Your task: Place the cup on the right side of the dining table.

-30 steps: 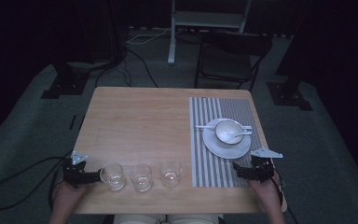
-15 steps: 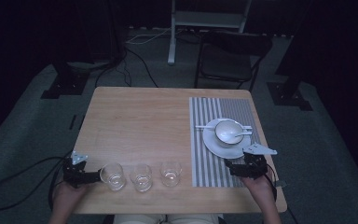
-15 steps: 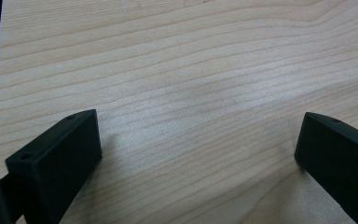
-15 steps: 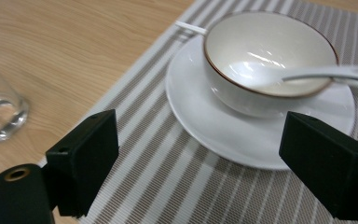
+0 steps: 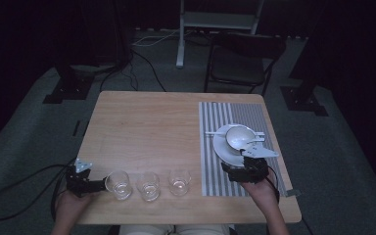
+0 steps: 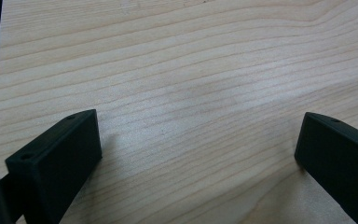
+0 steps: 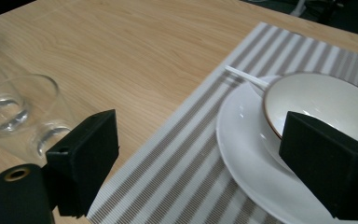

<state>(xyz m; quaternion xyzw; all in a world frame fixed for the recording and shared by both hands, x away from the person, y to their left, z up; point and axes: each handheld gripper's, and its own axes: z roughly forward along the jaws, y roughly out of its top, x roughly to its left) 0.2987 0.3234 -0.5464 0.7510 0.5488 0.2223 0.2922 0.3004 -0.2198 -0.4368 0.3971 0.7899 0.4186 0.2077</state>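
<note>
Pale wooden tabletop, striped mat at right. Right claw released, just beside plate holding bowl; best approached low, jaws straddling the plate's rim. Left claw released, near glasses.

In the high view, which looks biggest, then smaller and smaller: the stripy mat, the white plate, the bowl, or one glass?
Largest to smallest in the high view:
1. Striped mat
2. White plate
3. Bowl
4. Middle glass
The bowl and the glass look close in size, so their order is unsure.
</note>
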